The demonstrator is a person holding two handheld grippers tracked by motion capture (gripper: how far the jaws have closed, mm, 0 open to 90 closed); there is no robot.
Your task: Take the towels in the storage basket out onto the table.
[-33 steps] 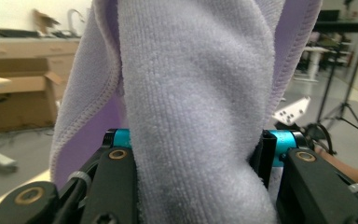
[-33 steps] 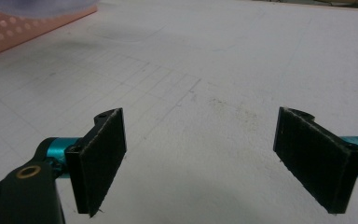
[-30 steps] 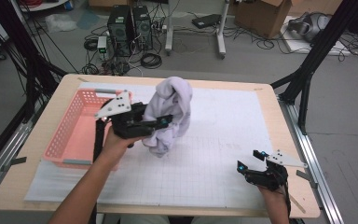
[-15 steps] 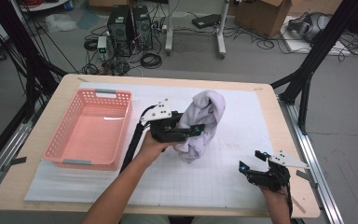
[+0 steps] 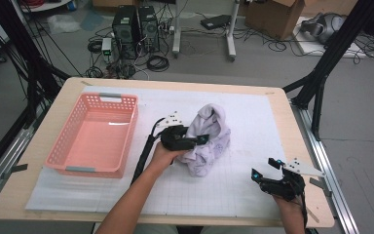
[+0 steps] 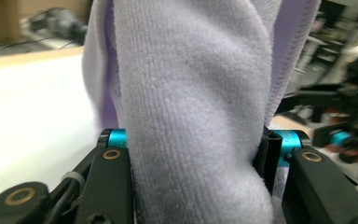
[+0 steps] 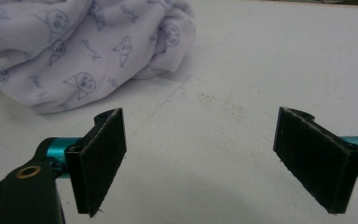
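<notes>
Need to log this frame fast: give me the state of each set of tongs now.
Left tongs: closed on the lilac towel, jaws just eased slightly wider, towel between them.
Right tongs: open, nothing between the pads.

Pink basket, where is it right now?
In the high view the pink basket sits on the left part of the table, left of the left gripper and the lavender towel it grips.

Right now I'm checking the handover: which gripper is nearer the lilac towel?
Left. The left gripper has the towel between its fingers; the right gripper sits apart, open.
</notes>
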